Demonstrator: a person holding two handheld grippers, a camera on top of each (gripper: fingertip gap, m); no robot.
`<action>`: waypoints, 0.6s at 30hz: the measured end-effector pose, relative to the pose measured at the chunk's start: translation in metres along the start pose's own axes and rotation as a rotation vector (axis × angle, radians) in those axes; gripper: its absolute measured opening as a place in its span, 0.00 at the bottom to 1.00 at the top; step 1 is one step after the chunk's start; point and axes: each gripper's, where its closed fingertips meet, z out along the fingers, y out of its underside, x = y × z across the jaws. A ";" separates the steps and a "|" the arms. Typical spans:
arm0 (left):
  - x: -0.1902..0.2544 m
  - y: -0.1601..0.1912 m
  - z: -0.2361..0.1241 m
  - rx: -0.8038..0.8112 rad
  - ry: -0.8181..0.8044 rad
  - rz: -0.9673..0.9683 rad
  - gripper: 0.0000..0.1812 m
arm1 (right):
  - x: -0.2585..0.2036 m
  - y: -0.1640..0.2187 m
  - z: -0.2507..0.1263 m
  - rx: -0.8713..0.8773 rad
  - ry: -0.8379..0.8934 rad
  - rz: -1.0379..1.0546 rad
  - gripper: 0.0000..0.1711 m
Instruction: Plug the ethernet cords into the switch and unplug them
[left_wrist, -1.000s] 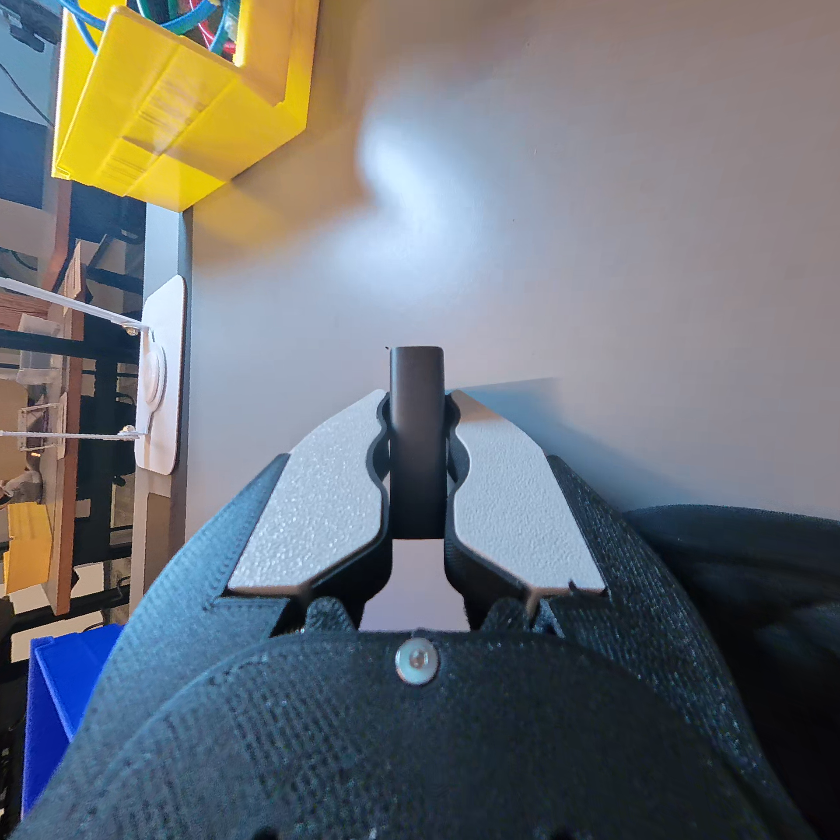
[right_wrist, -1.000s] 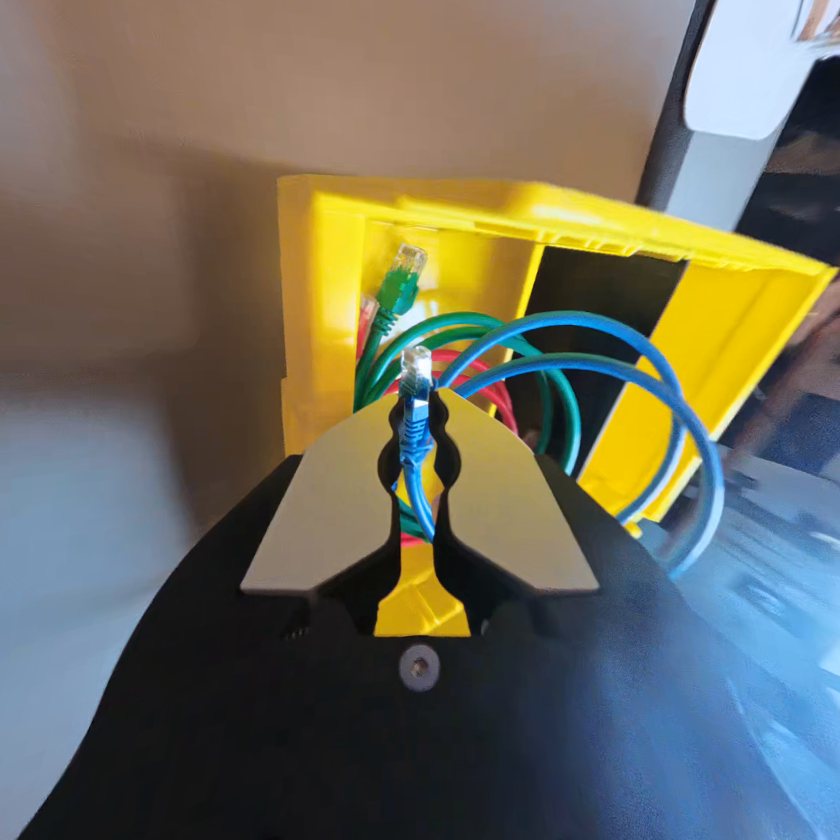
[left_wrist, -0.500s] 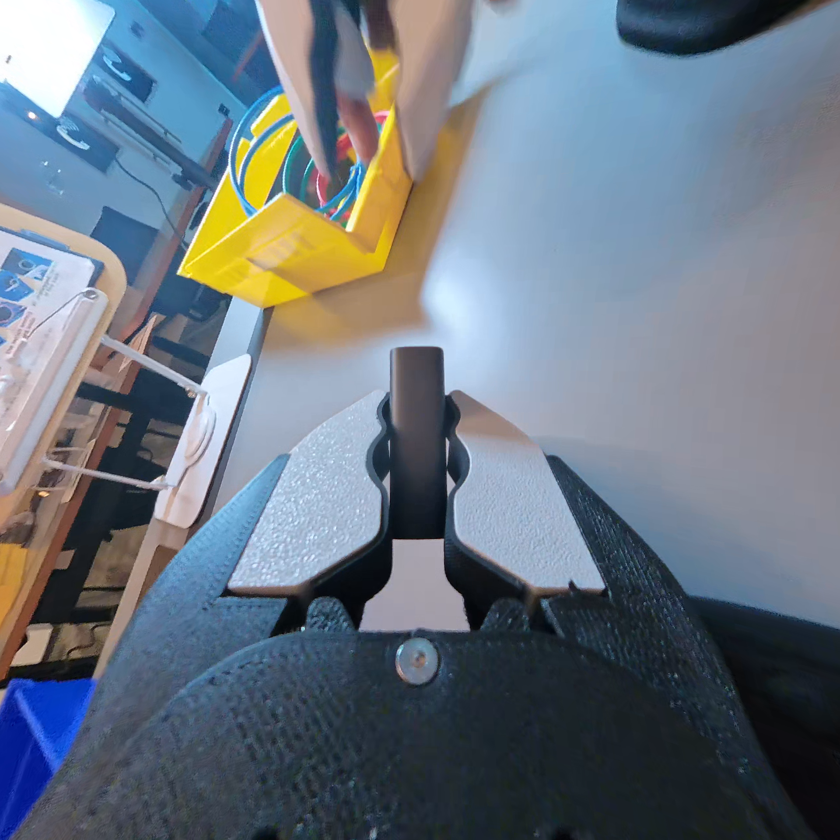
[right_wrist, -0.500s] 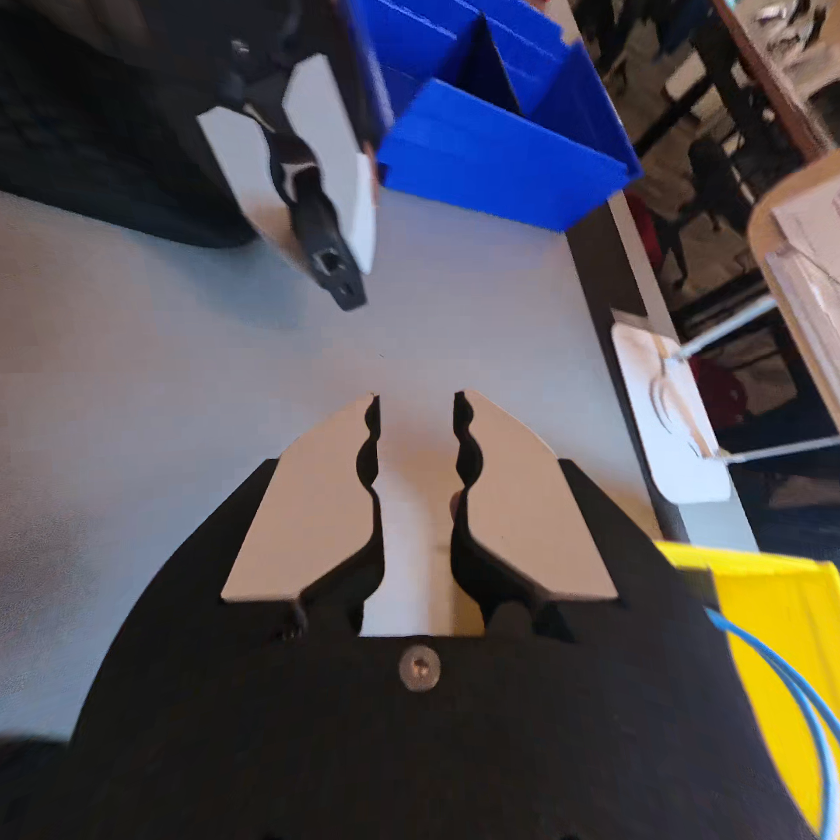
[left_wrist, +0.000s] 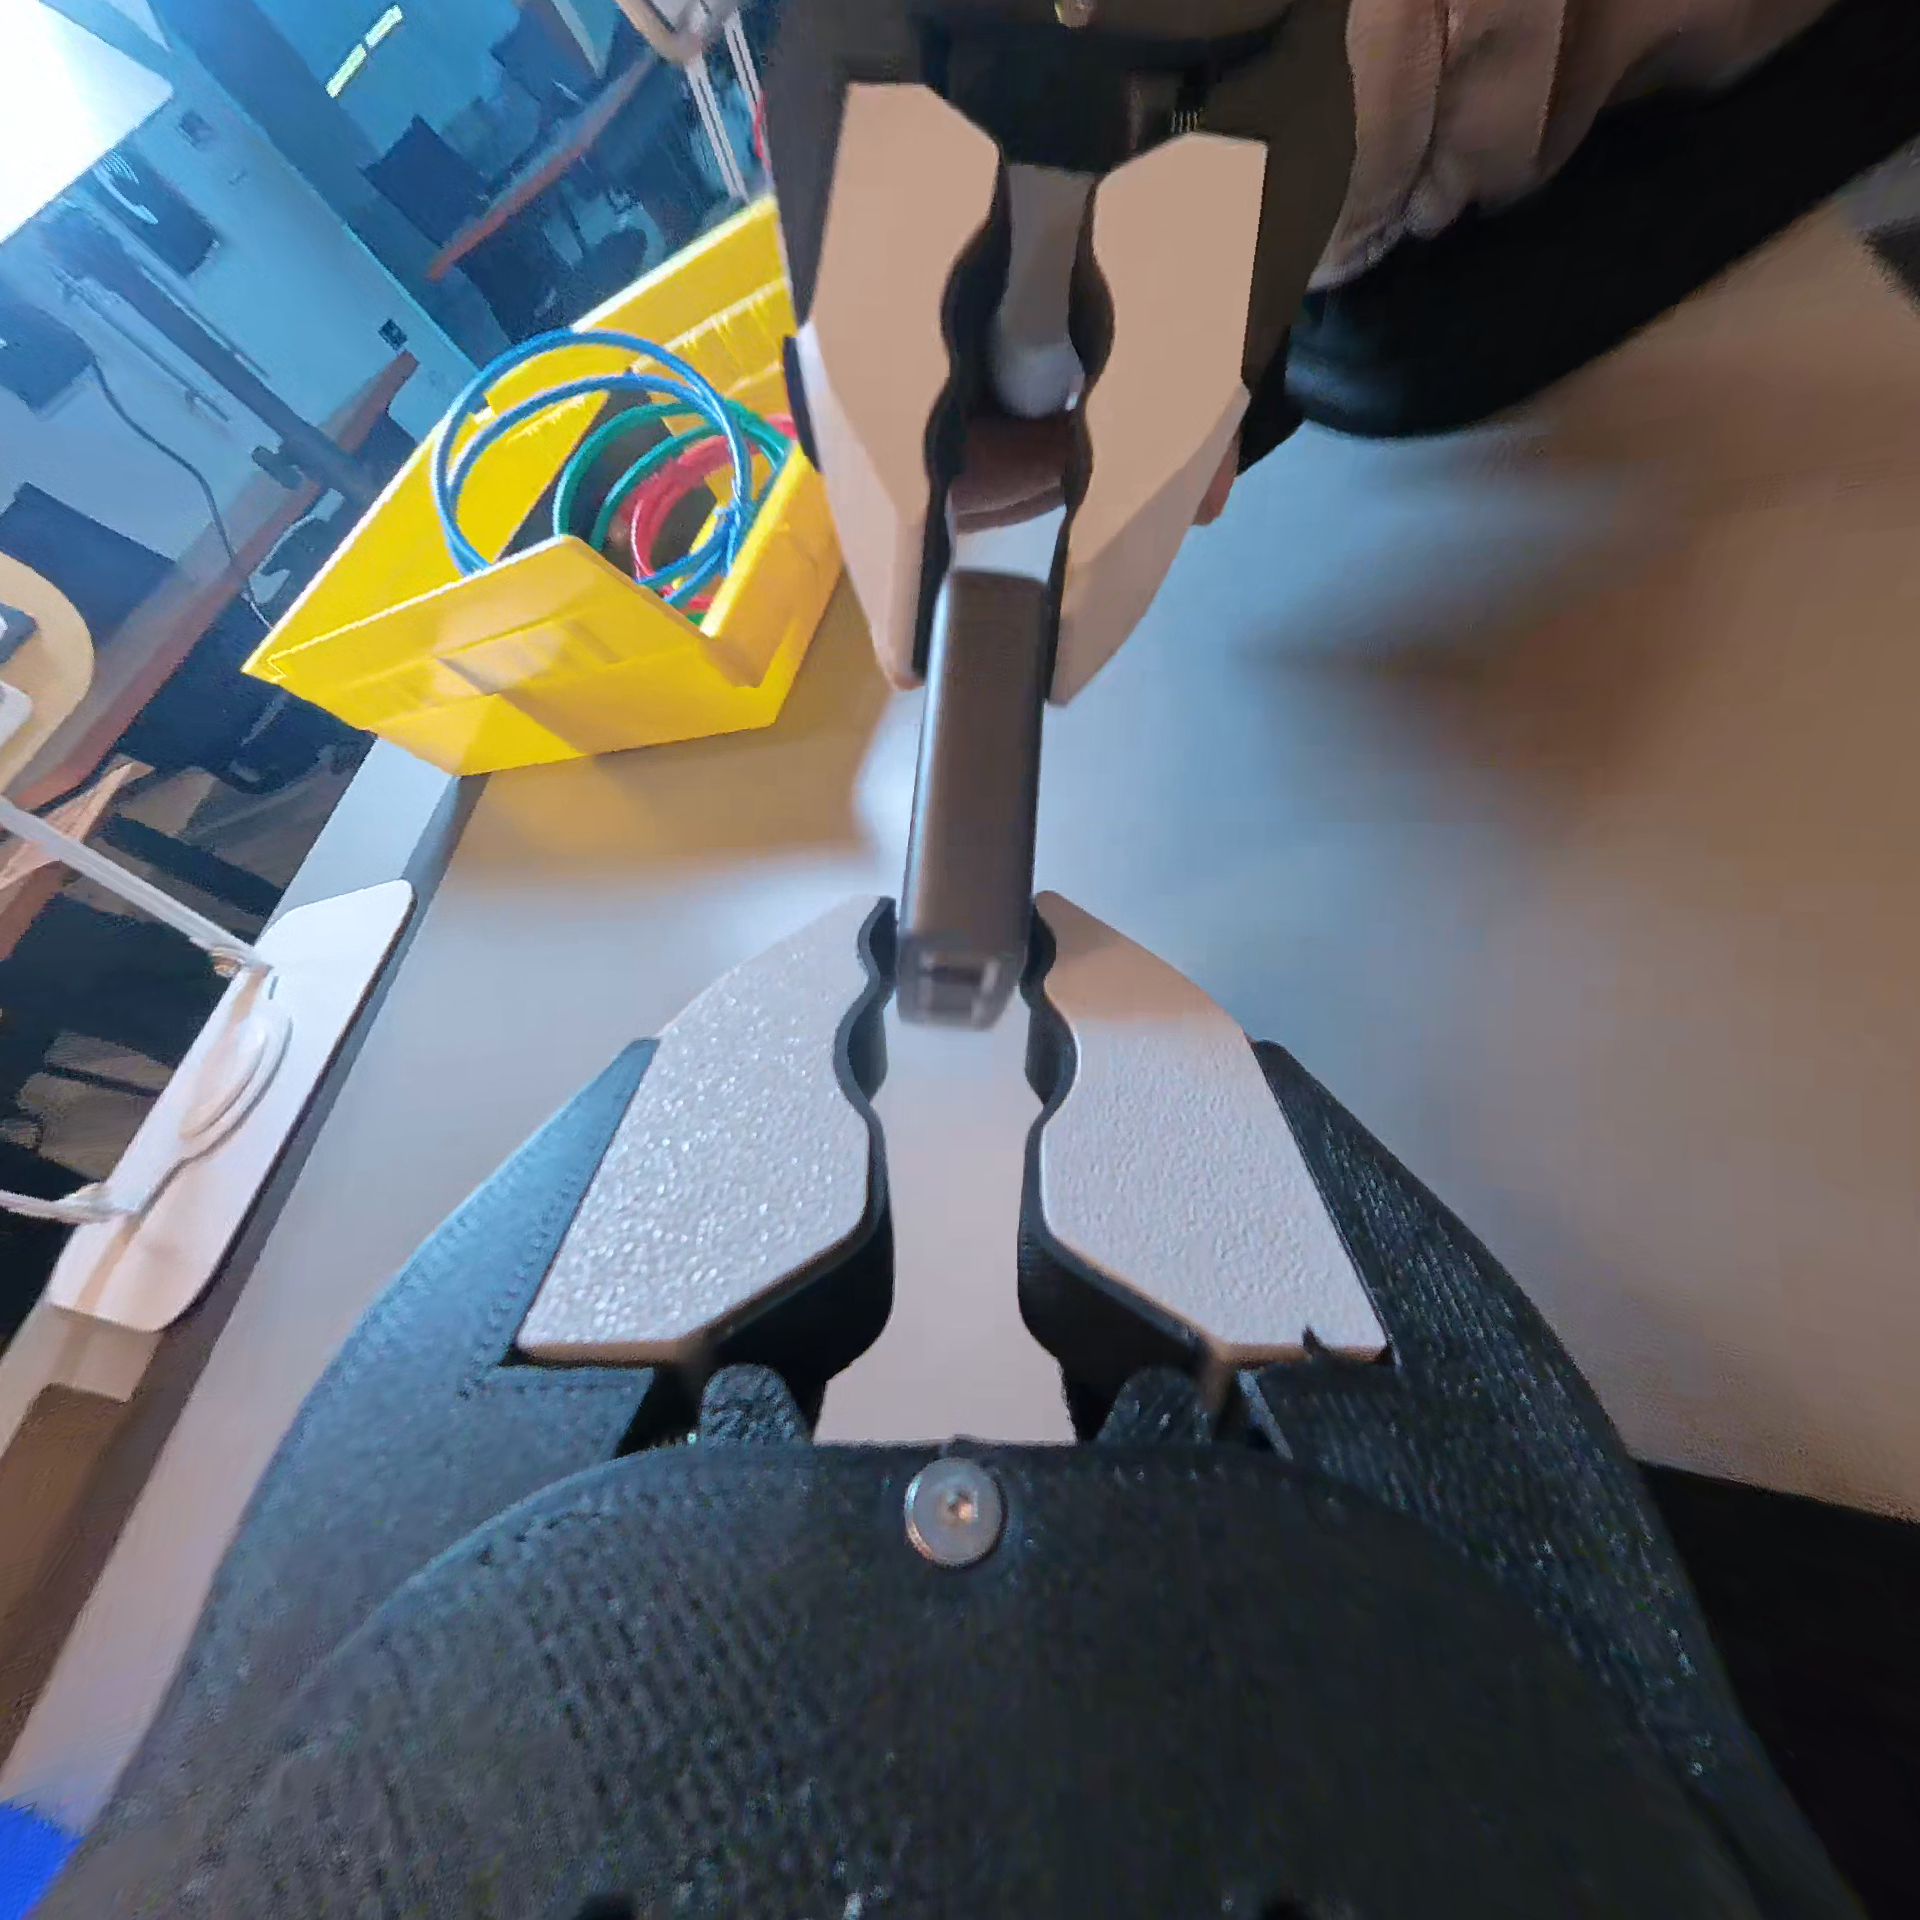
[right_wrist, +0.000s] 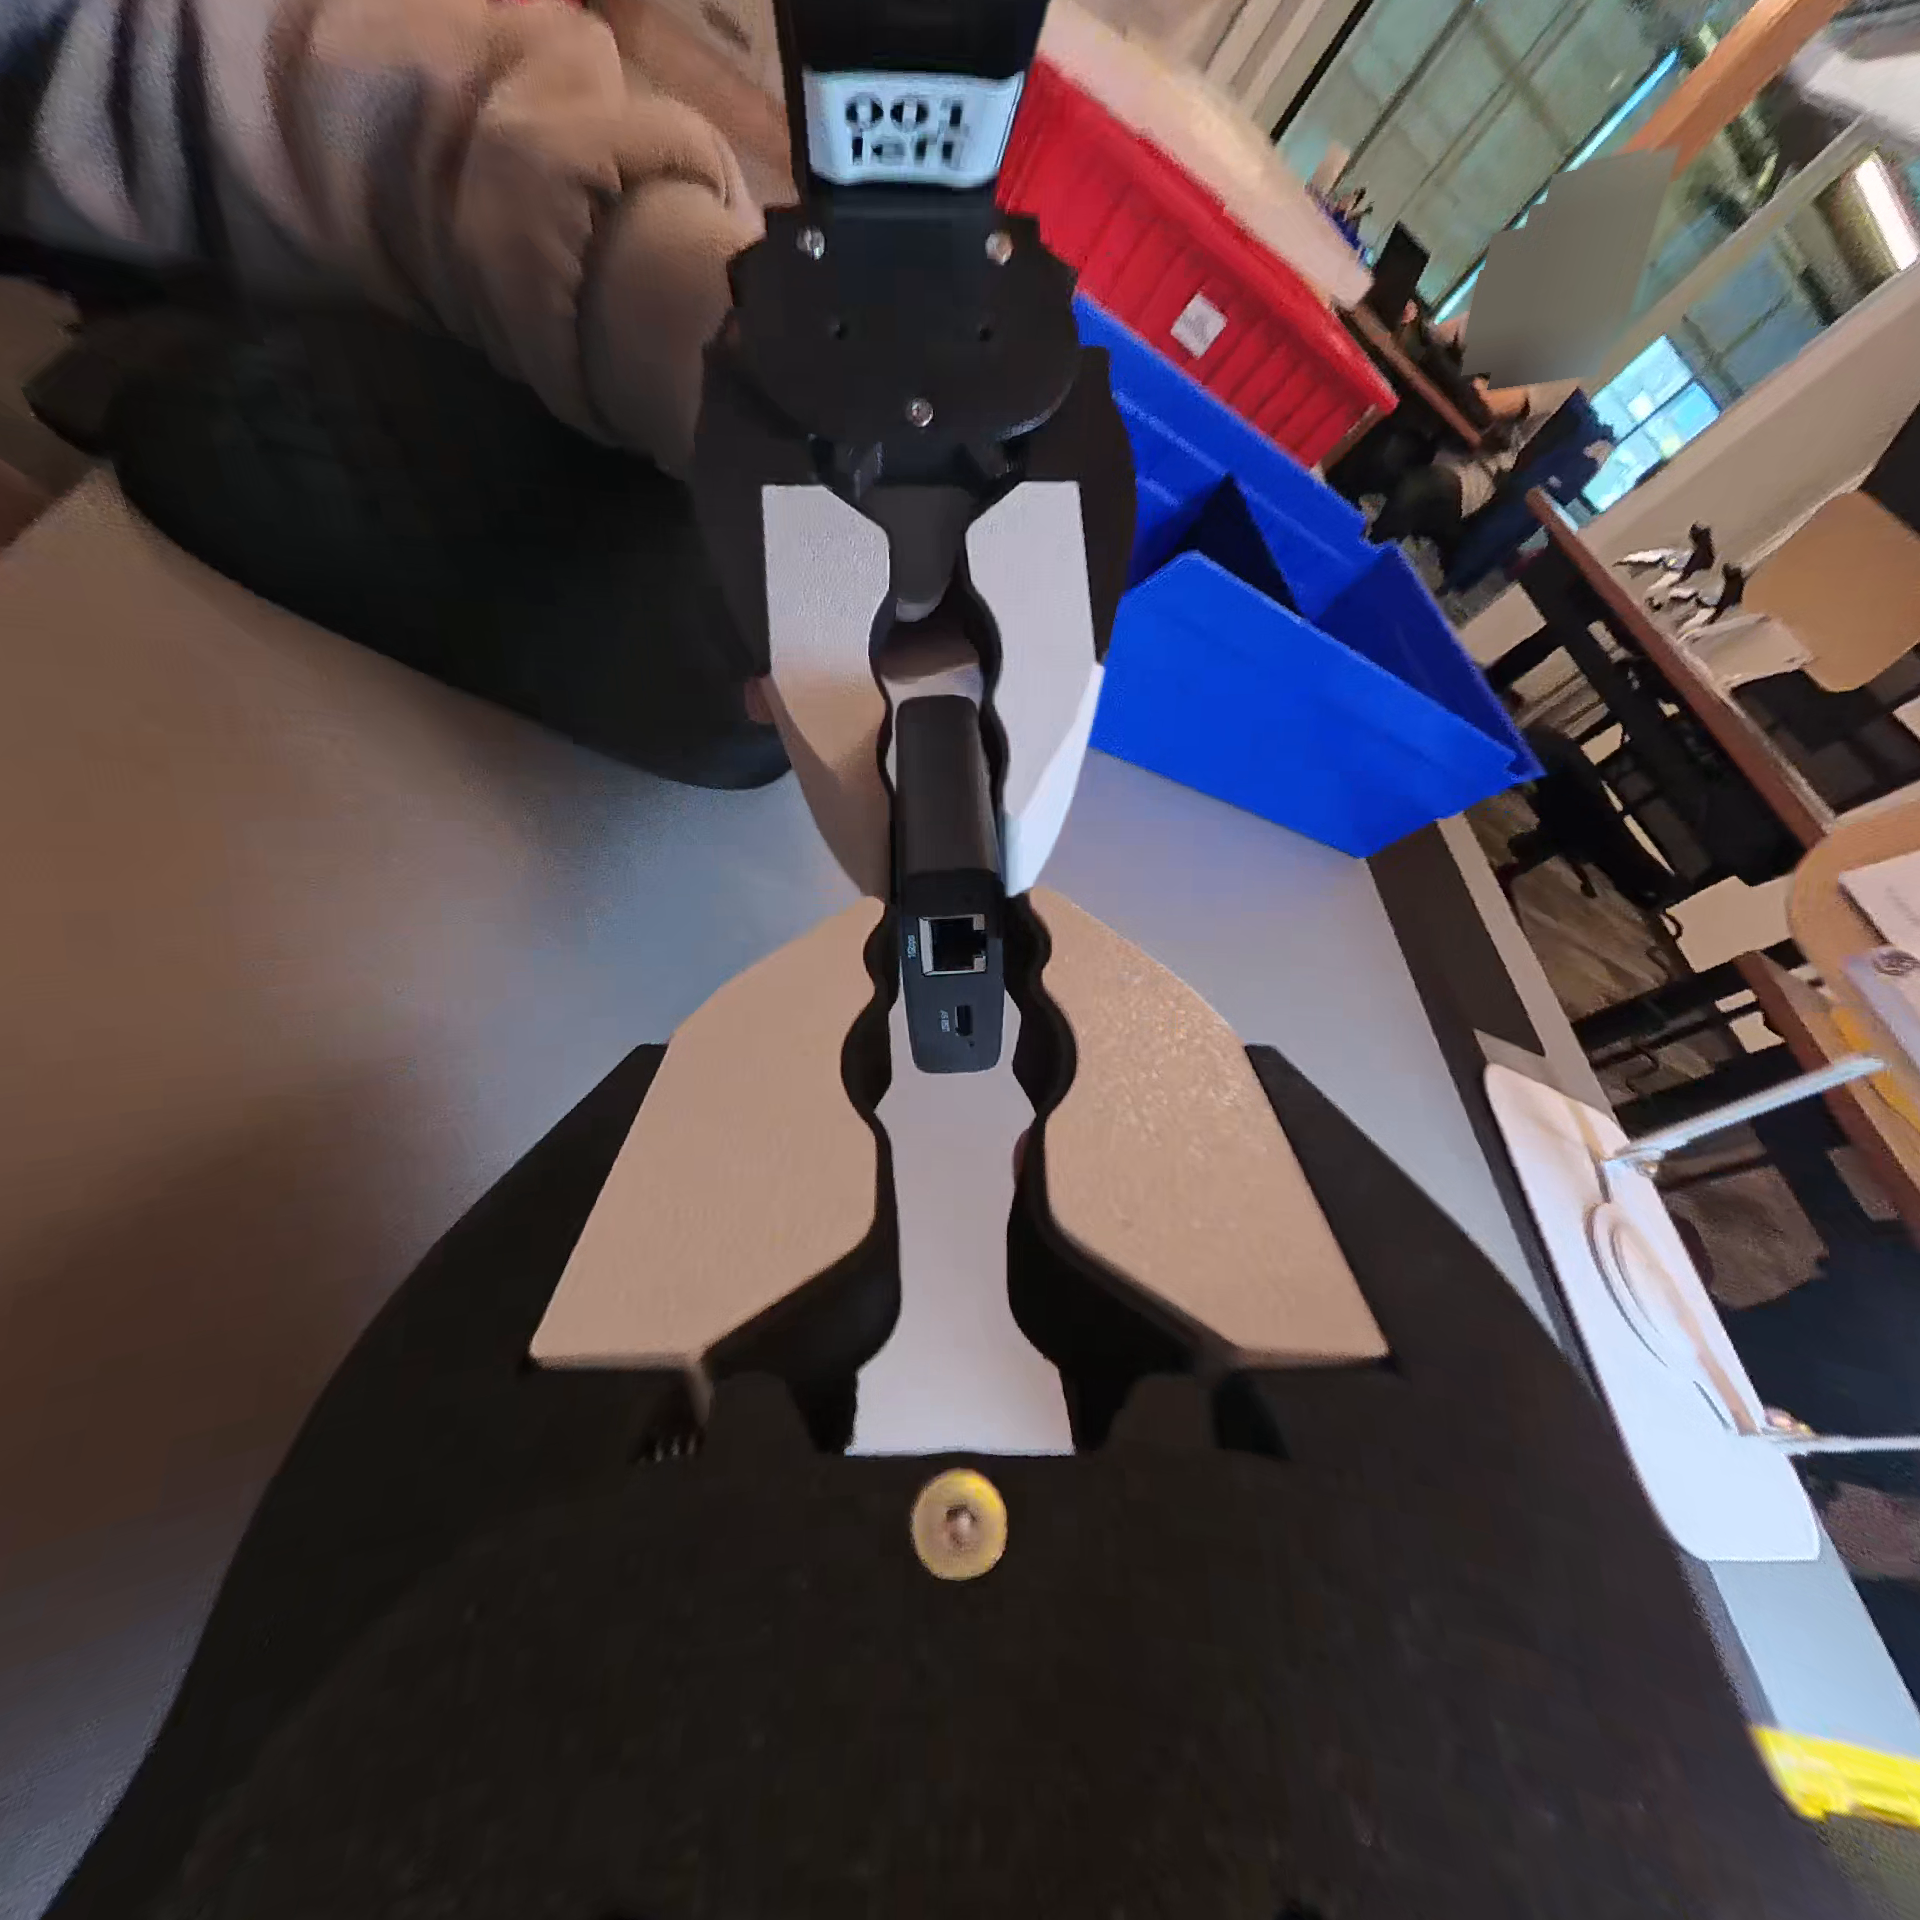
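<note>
- Black bar-shaped plastic switch (left_wrist: 971, 748) hangs clear of the grey counter (left_wrist: 1455, 935), spanning the gap between the two grippers, which face each other tip to tip.
- Left gripper (left_wrist: 961, 925): pale textured fingers (left_wrist: 748, 1143) are a narrow slot apart. They are clamped on the near end of the switch, right at the tips, with nothing deeper in the slot.
- Right gripper (right_wrist: 956, 925): fingers (right_wrist: 727, 1143) are about a switch-width apart and flank the port end of the switch. The dark pad edges merge with the black casing, so I cannot tell whether they press on it.
- In the right wrist view the end face shows one ethernet socket above a smaller port, both empty.
- Blue, green and red ethernet cords (left_wrist: 592, 468) lie coiled in a yellow plastic bin (left_wrist: 520, 644) on the counter, well apart from the switch and beyond the right gripper's tips.
- Writing: there is tiny print beside the sockets, a white printed label (right_wrist: 894, 130) on the left gripper's body, and a small sticker on the red bin (right_wrist: 1195, 239) behind the blue bin (right_wrist: 1299, 675).
- A person's hand (right_wrist: 468, 208) grips the left gripper's handle.
</note>
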 end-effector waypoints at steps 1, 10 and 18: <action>0.000 -0.003 -0.002 0.030 0.001 -0.008 0.12 | 0.001 -0.001 -0.006 0.022 0.001 0.003 0.11; 0.000 -0.002 -0.002 -0.051 -0.064 0.139 0.12 | 0.001 0.003 -0.016 -0.078 0.045 -0.040 0.18; 0.010 -0.001 0.010 -0.113 -0.034 0.143 0.11 | -0.010 0.029 0.007 -0.346 0.046 -0.171 0.12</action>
